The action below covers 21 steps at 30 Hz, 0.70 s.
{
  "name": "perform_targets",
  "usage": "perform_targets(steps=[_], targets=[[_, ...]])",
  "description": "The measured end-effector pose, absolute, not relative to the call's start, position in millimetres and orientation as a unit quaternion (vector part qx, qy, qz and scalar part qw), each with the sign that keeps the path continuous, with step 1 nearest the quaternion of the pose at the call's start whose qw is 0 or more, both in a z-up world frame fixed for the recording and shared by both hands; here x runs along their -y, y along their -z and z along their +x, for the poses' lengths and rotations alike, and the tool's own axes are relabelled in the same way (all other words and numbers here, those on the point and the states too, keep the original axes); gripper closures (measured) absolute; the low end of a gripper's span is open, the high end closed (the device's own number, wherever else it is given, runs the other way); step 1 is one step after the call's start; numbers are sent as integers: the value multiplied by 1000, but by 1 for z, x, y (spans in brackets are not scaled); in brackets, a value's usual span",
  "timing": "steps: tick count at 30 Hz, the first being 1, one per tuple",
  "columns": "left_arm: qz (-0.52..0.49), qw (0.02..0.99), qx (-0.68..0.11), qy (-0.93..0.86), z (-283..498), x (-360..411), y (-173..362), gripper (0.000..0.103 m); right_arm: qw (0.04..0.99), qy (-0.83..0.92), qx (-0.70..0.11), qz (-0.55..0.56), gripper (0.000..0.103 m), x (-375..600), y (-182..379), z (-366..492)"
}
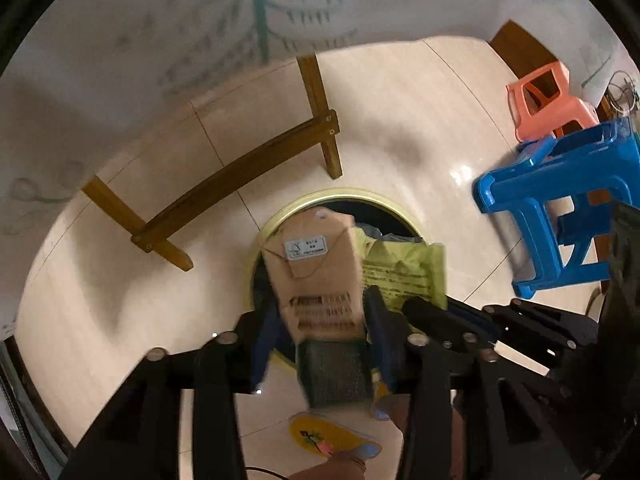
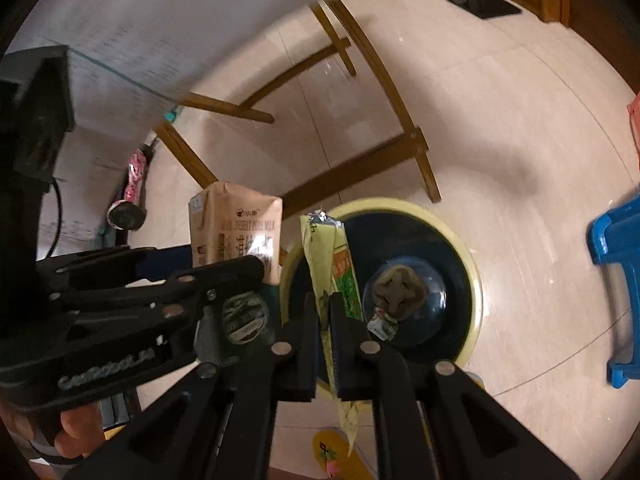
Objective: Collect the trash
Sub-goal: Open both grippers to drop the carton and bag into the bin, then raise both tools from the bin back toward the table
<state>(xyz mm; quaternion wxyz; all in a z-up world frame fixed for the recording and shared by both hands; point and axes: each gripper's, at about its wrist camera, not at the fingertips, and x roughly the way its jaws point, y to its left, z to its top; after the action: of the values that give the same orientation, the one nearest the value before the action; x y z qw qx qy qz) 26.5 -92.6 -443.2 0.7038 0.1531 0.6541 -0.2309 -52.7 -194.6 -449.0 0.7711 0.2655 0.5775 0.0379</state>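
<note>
Left tongs (image 1: 320, 308) straddle milk carton (image 1: 316, 276) above bin (image 1: 280, 216).

glossy tiled floor (image 1: 400, 120), wooden table legs (image 1: 320, 112)

Both wrist views close, facing down, sharing the bin (image 1: 280, 216) (image 2: 472, 280)

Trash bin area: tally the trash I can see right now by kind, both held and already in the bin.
Brown paper milk carton, between the left gripper fingers: 1
Flat yellow-green plastic wrapper, pinched in the right gripper: 1
Crumpled wrapper scrap in the dark yellow-rimmed trash bin: 1
Brown moulded piece in the bin: 1
Total: 4
</note>
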Motion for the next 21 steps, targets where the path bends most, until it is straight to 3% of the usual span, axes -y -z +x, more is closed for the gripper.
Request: perform_targets(steps=[1, 3, 5, 14, 21], targets=[[154, 705, -653, 232, 26, 92, 445, 42, 767, -36, -583, 265, 90, 194, 453, -53], [162, 704, -652, 229, 25, 93, 448, 29, 764, -30, -590, 258, 65, 194, 458, -54], [170, 707, -649, 224, 25, 91, 448, 28, 765, -35, -591, 255, 48, 192, 456, -57], [153, 728, -640, 194, 25, 72, 423, 23, 779, -30, -585, 226, 48, 191, 434, -58], [128, 732, -642, 188, 7, 51, 369, 23, 776, -13, -598, 199, 48, 194, 385, -72]])
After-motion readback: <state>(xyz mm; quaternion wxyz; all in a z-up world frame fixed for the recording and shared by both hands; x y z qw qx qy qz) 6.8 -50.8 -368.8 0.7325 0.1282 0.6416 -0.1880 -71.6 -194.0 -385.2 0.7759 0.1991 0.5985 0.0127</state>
